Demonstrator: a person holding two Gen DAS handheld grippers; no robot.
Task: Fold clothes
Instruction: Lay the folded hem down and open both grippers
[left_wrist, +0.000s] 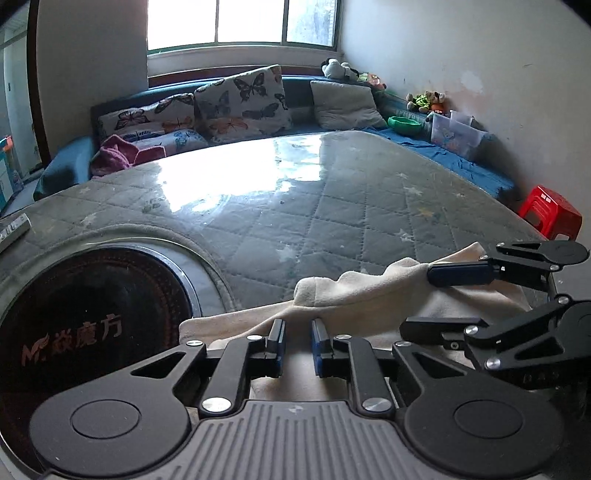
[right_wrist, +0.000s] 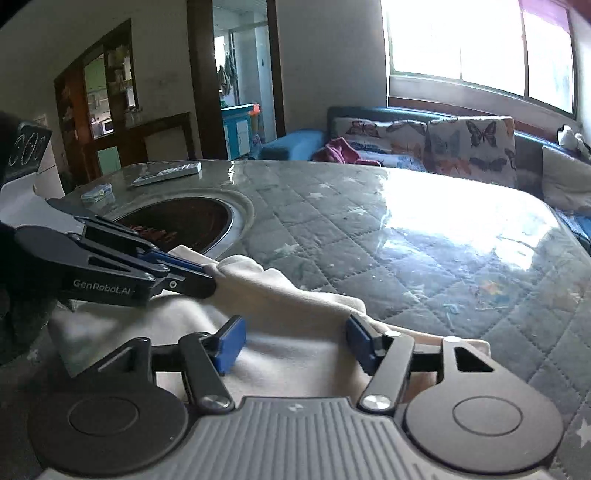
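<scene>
My left fingers (left_wrist: 298, 328) are drawn close together. In the right wrist view they meet on a raised edge of the cream garment (right_wrist: 280, 295), and the cloth tents up toward their tips, so I take it they are pinching that edge to lift it for a fold. In the left wrist's own view a narrow gap shows between the pads, so the grip looks light.

My right fingers (right_wrist: 295, 332) stand wide apart with the cloth lying beneath and between them, not clamped. I judge they are placed over the far side of the same edge, ready to close so both ends can travel together.

The garment sits crumpled at the near edge of the worktop (left_wrist: 332, 206), just beside the round black hob (left_wrist: 92, 314) set into it. The rest of the quilted surface is free for spreading it out.

As for containers, a small lidded box (right_wrist: 96, 194) rests on the worktop past the hob; I cannot tell what it contains. On the blue bench along the wall sit a green bowl (left_wrist: 404, 124) and a clear plastic bin (left_wrist: 456, 134). The bin's contents are too blurred to name.
</scene>
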